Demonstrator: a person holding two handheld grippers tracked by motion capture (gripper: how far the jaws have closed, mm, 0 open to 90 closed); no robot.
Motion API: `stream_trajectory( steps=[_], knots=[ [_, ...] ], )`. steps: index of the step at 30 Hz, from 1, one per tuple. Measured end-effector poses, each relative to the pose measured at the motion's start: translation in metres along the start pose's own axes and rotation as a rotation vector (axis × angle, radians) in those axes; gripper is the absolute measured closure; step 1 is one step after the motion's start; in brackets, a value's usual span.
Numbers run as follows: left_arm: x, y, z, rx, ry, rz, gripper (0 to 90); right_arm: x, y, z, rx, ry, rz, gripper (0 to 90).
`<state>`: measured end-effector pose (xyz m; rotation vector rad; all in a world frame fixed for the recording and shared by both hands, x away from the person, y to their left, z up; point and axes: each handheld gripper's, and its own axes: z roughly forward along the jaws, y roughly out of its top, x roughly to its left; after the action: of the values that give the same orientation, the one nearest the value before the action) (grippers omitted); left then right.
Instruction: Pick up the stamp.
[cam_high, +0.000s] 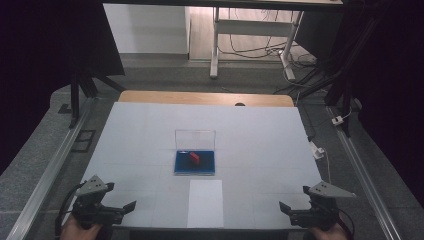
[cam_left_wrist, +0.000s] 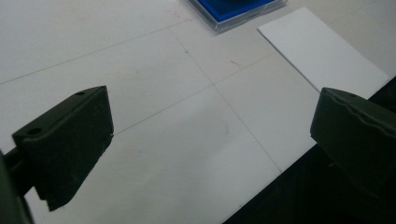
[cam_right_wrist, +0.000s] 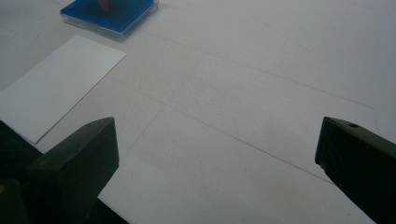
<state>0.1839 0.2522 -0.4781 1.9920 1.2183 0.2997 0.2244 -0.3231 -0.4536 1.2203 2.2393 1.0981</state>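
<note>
Two open tongs, left (cam_high: 131, 205) and right (cam_high: 283, 206); one paper sheet (cam_high: 205, 202), one blue case (cam_high: 195, 163).

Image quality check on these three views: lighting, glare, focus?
High view: dim and soft, dark at both sides, brightest on the floor beyond the white table; clear lid of the blue-lined box looks faintly hazy. Left gripper view: table evenly lit, white paper sheet sharp-edged, near black jaws blurred. Right gripper view: same even light, jaws soft, no glare.
</note>
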Motion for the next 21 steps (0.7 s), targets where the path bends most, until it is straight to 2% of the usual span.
stream_trajectory(
  steps=[10,17,21],
  knots=[
    [-0.0015,0.0014,0.0028,0.028,0.024,0.002,0.0,0.0018,0.0004,0.0018,0.018,0.014,-0.016,0.1],
    [-0.0004,0.0017,0.0029,0.030,0.011,-0.003,0.0,0.0002,0.0005,0.0022,0.024,0.017,-0.001,0.1],
    [-0.0015,0.0026,0.0042,0.042,0.016,0.008,0.0,0.0002,0.0007,0.0031,0.029,0.013,0.001,0.1]
  ],
)
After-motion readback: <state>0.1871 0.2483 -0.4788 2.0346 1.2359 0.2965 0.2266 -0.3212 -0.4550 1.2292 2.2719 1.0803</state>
